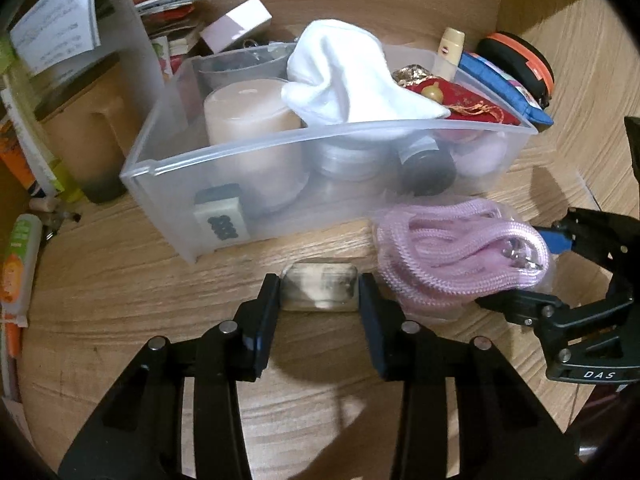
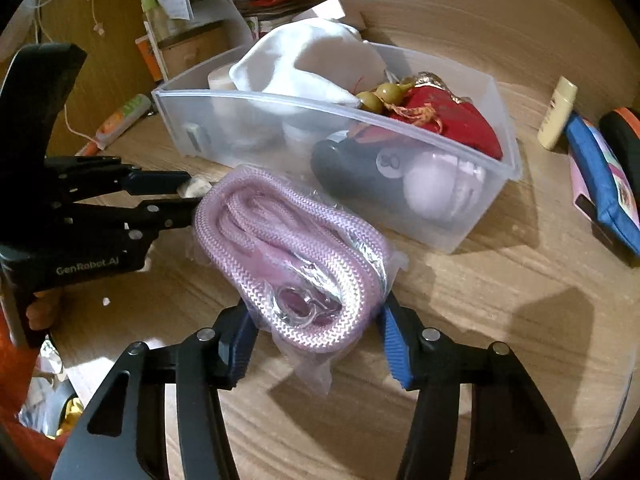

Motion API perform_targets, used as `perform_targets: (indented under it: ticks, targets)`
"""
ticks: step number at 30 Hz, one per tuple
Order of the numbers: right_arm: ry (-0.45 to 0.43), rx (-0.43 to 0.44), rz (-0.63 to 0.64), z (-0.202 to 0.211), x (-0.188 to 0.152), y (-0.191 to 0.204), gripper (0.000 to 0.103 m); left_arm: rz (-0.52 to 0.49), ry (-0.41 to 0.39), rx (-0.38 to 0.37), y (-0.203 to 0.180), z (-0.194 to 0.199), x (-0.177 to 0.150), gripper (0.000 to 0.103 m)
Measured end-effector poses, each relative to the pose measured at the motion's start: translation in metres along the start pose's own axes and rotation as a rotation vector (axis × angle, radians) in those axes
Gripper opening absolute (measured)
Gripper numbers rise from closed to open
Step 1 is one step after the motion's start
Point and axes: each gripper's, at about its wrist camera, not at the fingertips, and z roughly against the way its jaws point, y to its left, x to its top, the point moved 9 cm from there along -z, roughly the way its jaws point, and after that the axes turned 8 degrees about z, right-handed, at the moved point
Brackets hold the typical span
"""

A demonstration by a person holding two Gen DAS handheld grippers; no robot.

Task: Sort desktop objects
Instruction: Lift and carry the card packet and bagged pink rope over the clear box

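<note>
A clear plastic bin on the wooden desk holds a candle, a white cloth, a red pouch and a mahjong tile. My left gripper is shut on a small pale tile, just above the desk in front of the bin. My right gripper is shut on a bagged pink rope, which lies on the desk to the right of the tile.
A blue pouch, a black-and-orange case and a cream tube lie right of the bin. A magazine holder, boxes and packets stand left and behind.
</note>
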Motion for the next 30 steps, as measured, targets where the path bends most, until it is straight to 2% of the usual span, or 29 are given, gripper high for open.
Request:
perform_targets:
  ticks: [11,21,30]
  targets:
    - [-0.068,-0.004,-0.029,0.027,-0.001,0.002,0.051,0.033,-0.089,0.000,-0.002,0.039,0.002,0.039]
    - [-0.153,-0.048,-0.038,0.060,0.014,-0.002,0.051,0.039,-0.192,0.030,-0.011,0.077,0.012,0.039]
    - [-0.227,-0.101,-0.061,0.090,0.029,-0.015,0.051,0.042,-0.266,0.022,-0.020,0.101,0.027,0.039]
